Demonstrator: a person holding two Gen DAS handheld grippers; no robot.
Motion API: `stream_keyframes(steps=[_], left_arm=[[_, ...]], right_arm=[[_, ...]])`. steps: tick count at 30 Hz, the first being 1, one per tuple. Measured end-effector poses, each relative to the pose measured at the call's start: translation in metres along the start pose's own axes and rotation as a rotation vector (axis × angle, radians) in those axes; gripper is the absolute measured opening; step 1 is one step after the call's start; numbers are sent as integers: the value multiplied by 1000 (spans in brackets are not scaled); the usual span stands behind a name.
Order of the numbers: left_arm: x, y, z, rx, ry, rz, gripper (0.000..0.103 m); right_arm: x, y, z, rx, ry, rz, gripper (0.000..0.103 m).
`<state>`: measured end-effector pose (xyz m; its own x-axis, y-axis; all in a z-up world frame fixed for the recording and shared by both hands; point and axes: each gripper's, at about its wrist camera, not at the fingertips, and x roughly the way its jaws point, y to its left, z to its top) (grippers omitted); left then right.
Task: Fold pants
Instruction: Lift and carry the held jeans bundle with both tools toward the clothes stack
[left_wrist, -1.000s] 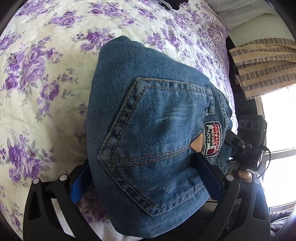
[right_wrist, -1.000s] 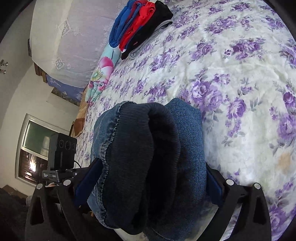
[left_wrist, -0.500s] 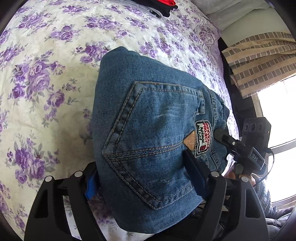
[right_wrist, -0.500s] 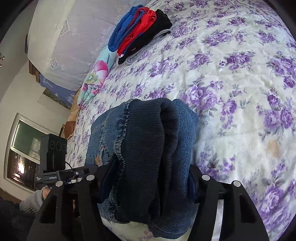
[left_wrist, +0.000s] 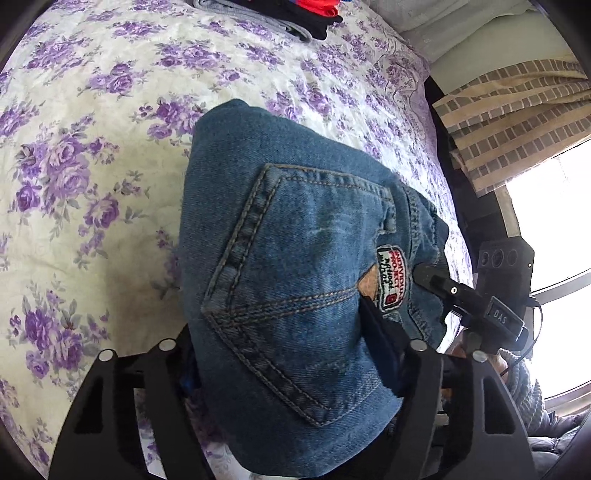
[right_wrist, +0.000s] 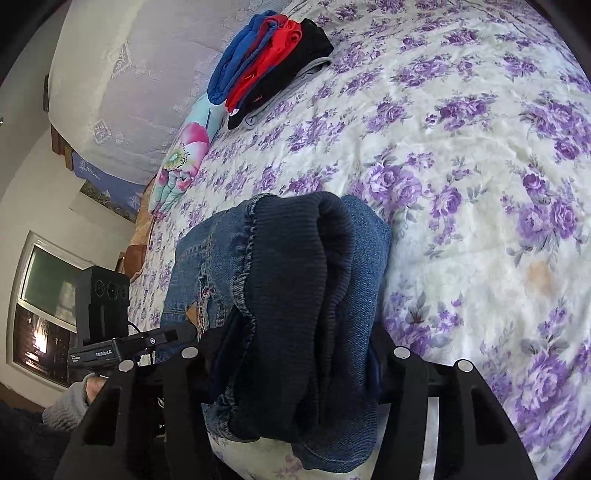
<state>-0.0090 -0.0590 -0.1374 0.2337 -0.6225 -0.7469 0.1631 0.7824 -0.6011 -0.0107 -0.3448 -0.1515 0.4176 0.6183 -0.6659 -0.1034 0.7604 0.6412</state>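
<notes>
Jeans (left_wrist: 295, 280), one folded bundle, lie on the purple-flowered bedspread (left_wrist: 92, 166); both the left gripper (left_wrist: 284, 365) and right gripper (right_wrist: 295, 350) have just been closing and now squeeze it. One clothes stack (right_wrist: 269, 62) sits beside a window (left_wrist: 554, 229).

You are looking at a bed with a white cover (left_wrist: 110, 258) full of purple flowers. At its far end sits a stack of folded clothes (right_wrist: 273, 62) in blue, red and black, next to a pillow (right_wrist: 184, 155) with a big pink flower. A white lace cloth (right_wrist: 122, 92) hangs behind. A striped brown curtain (left_wrist: 517, 122) hangs by a bright window (left_wrist: 554, 229).
</notes>
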Motion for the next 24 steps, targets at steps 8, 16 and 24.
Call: stream_keyframes(steps=[8,16,24], left_arm=[[-51,-37,31,70,-109,-33,59],[-114,-82,117,183,-258,-20,59],[-113,-76,197,145,-348,58,59]], right_arm=[[-46,58,39,-137,-96,-11,51],[-85,127,130,-269,-271,-5,51],[-49,137,223,-297,-301,21,51]])
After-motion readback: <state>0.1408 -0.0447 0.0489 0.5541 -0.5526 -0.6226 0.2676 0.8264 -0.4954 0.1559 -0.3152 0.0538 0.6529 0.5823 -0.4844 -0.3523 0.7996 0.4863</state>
